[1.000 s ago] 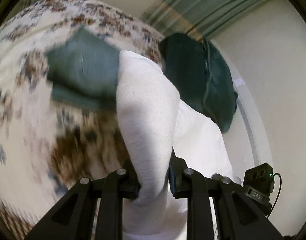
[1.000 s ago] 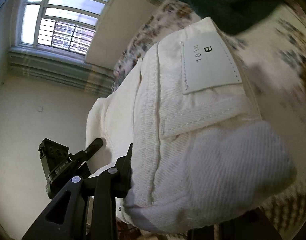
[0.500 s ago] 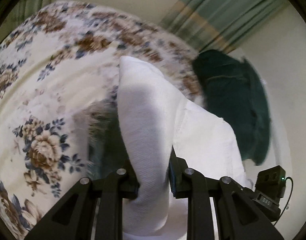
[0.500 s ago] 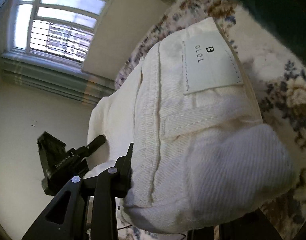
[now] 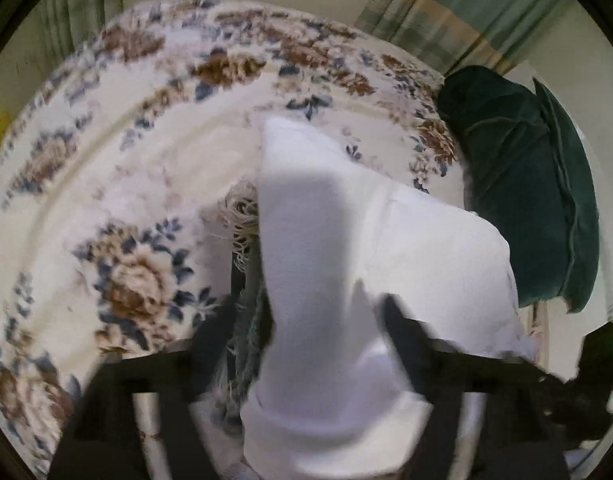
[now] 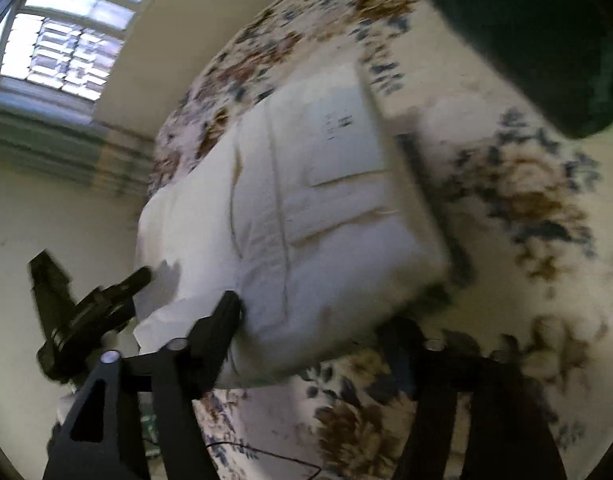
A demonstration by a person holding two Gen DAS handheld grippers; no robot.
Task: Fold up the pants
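Observation:
The folded white pants (image 5: 406, 240) lie on the floral bedspread (image 5: 138, 184), with a frayed hem (image 5: 242, 224) showing at their left edge. My left gripper (image 5: 310, 332) has its jaws opening wide. A thick fold of the pants stands between the blurred fingers (image 5: 214, 336), and the pads no longer pinch it. In the right wrist view the pants (image 6: 306, 220) show a sewn label patch (image 6: 346, 136). My right gripper (image 6: 312, 320) is opening too. Its left fingertip (image 6: 226, 308) is at the bundle's near edge and the other finger stands apart.
A dark green cushion (image 5: 526, 208) lies just beyond the pants at the right, and fills the top right in the right wrist view (image 6: 526, 40). Grey-green fabric (image 5: 246, 344) peeks from under the pants. A striped curtain (image 5: 466, 8) and a window (image 6: 62, 48) stand behind the bed.
Both grippers carried the pinched pants across the bed and down onto the bedspread. Both pairs of jaws have since spread from clamped to wide, letting the fabric go.

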